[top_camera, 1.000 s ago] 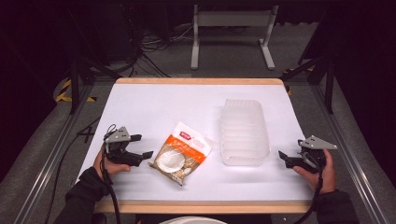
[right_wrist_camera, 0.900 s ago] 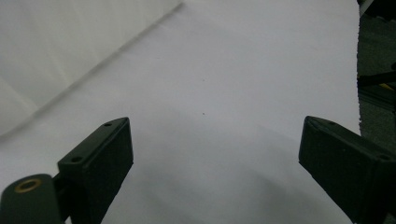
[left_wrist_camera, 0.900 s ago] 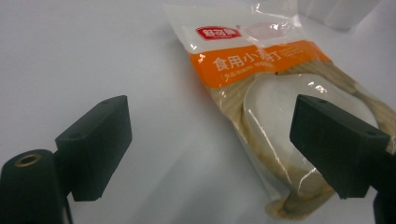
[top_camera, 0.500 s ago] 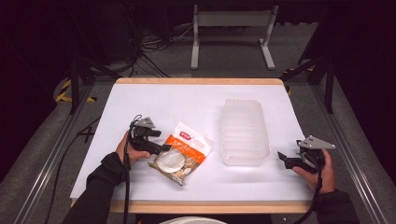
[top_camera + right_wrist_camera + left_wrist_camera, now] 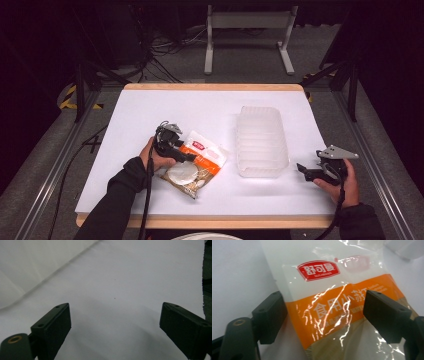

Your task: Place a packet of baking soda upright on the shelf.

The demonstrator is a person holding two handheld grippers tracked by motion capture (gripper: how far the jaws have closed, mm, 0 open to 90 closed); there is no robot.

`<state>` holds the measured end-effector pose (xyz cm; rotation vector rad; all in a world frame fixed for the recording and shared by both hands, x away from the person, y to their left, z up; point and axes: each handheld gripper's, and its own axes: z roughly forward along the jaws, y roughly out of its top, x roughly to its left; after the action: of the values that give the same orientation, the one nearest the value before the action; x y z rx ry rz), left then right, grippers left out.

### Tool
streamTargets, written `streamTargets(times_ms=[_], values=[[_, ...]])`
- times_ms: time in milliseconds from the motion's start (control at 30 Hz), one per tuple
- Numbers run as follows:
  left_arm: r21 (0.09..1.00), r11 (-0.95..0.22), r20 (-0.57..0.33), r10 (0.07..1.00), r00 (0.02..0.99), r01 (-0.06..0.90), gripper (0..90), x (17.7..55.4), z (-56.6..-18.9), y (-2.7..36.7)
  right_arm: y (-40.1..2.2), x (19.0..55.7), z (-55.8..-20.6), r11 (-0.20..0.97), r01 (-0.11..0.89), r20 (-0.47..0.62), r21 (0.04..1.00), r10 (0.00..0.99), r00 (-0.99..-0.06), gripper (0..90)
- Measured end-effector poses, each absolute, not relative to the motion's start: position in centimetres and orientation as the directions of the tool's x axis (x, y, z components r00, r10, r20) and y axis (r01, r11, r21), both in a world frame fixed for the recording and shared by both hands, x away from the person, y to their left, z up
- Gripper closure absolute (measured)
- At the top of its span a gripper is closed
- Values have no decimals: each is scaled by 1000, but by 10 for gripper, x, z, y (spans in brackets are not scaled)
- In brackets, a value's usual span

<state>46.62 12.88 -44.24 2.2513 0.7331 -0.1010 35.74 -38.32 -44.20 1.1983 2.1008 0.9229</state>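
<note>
A snack packet (image 5: 196, 163), white at its top with a red logo, an orange band and a clear lower part showing round crackers, lies on the white table (image 5: 200, 115) left of centre. My left gripper (image 5: 187, 157) hovers over its left edge, open, its jaws straddling the orange band of the packet (image 5: 329, 302). A clear ribbed plastic container (image 5: 261, 141) sits right of centre. My right gripper (image 5: 301, 169) rests open near the table's right front, just right of the container, with bare table (image 5: 120, 295) between its jaws.
A person's dark sleeves and hands come in from the front edge. A wooden strip (image 5: 210, 87) borders the table's far side. Cables and a metal stand (image 5: 248, 22) lie on the floor beyond. A pale edge of the container (image 5: 32, 267) sits at the upper left of the right gripper view.
My left gripper has moved right from the table's left side onto the packet's left edge. The right gripper has stayed put.
</note>
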Motion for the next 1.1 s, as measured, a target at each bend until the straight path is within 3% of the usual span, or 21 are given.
streamTargets(times_ms=[200, 400, 567, 600, 667, 867, 1100], values=[[632, -579, -354, 377, 856, 516, 325, 461, -441, 128, -383, 358, -442, 370, 509, -117, 777, 880, -460, 110], [626, -596, -353, 359, 864, 503, 467, 463, -443, 127, -382, 358, -442, 376, 515, -119, 770, 878, -463, 110], [637, -614, -304, 356, 884, 467, 705, 461, -439, 129, -382, 359, -443, 381, 516, -121, 767, 876, -466, 111], [642, -610, -304, 354, 885, 465, 809, 461, -438, 131, -382, 359, -443, 383, 519, -121, 764, 875, -468, 111], [657, -599, -296, 353, 888, 457, 877, 460, -435, 134, -381, 359, -443, 388, 518, -125, 762, 873, -471, 111], [717, -549, -270, 349, 897, 430, 895, 450, -421, 142, -382, 359, -443, 385, 517, -122, 764, 874, -470, 110], [824, -445, -181, 379, 907, 351, 897, 424, -390, 154, -382, 358, -442, 381, 514, -121, 768, 875, -468, 111]])
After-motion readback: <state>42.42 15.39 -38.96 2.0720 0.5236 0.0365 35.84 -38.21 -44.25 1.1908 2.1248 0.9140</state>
